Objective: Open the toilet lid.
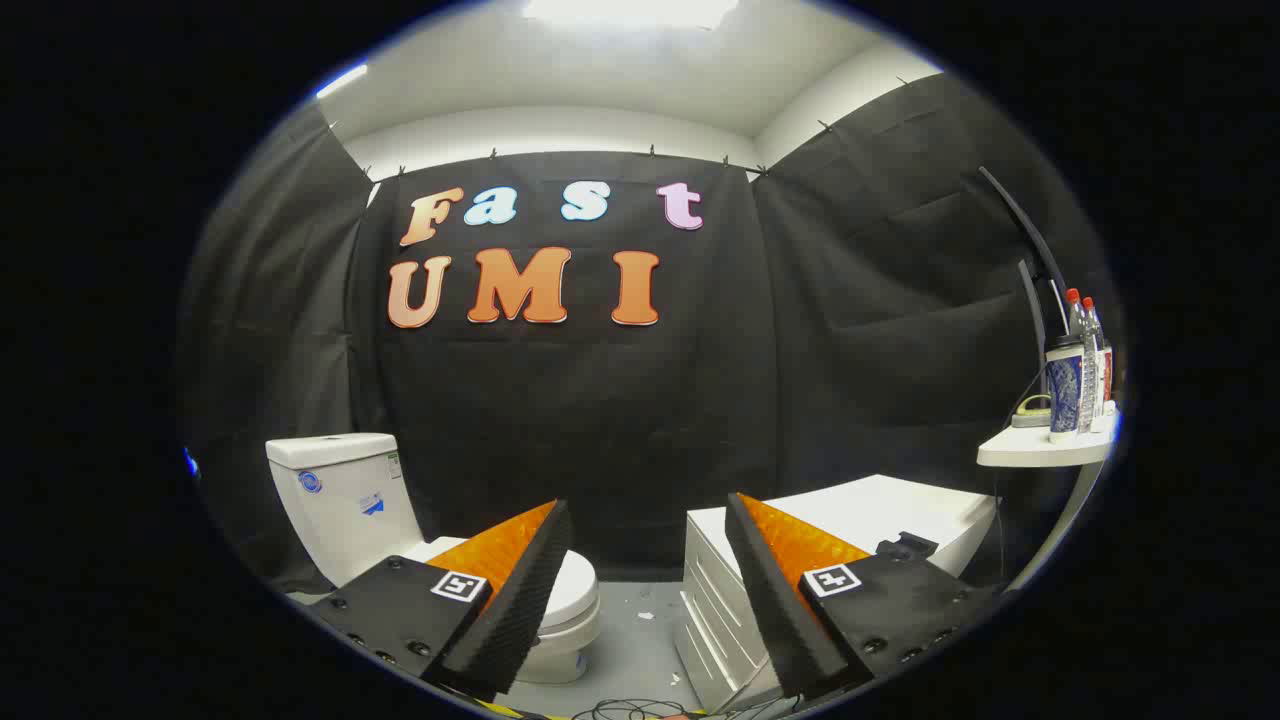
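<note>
At the far left the toilet (440,560) stands against the black cloth wall, its tank (340,495) upright at the back and the bowl reaching forward across the grey floor (640,640). The toilet lid (572,588) lies flat and closed on the bowl, and most of it is hidden behind the tool's left finger; only its rounded front shows just past that finger's tip. The tool (645,520) hangs well short of the toilet with its fingers spread wide and nothing between them, released, which suits an approach: the lid's front lip needs an open gap or a single finger slid under it. The toilet sits off to the left of the fingers' line, so by my reading the tool must swing left and drop lower before it can reach the lid's edge. Just beyond the right finger stands a white drawer cabinet (850,520), close enough to the toilet that the swing leaves little room. Farthest right, a small white shelf (1040,452) carries a cup and bottles (1085,360), well clear of the work.
</note>
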`<state>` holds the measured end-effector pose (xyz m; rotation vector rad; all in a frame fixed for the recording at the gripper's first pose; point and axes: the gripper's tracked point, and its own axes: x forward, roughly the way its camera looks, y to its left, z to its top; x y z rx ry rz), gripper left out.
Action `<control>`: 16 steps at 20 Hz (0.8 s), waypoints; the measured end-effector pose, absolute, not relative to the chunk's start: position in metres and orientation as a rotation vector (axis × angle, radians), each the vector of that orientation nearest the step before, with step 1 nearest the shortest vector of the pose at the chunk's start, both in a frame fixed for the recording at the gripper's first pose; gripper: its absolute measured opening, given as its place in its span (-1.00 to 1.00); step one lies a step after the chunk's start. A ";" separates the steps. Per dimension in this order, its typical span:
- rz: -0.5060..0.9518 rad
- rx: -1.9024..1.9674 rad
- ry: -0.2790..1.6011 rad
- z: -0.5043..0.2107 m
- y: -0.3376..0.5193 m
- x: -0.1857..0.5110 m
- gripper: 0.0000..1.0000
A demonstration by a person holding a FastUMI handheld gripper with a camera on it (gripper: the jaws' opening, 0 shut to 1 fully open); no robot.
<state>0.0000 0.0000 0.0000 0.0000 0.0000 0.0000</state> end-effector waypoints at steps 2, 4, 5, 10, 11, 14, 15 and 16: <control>0.002 0.000 0.001 0.000 0.001 0.000 0.99; 0.004 0.001 0.002 0.000 0.001 -0.001 0.99; 0.006 0.000 0.002 0.000 0.002 -0.001 0.99; 0.010 0.009 0.008 -0.002 0.002 -0.001 0.99; 0.008 0.009 0.005 -0.001 0.001 -0.001 0.98; 0.006 0.009 0.005 -0.002 0.001 -0.002 0.99; 0.006 0.010 0.005 -0.002 0.001 -0.001 0.99; 0.007 0.009 0.005 -0.001 0.001 -0.001 0.99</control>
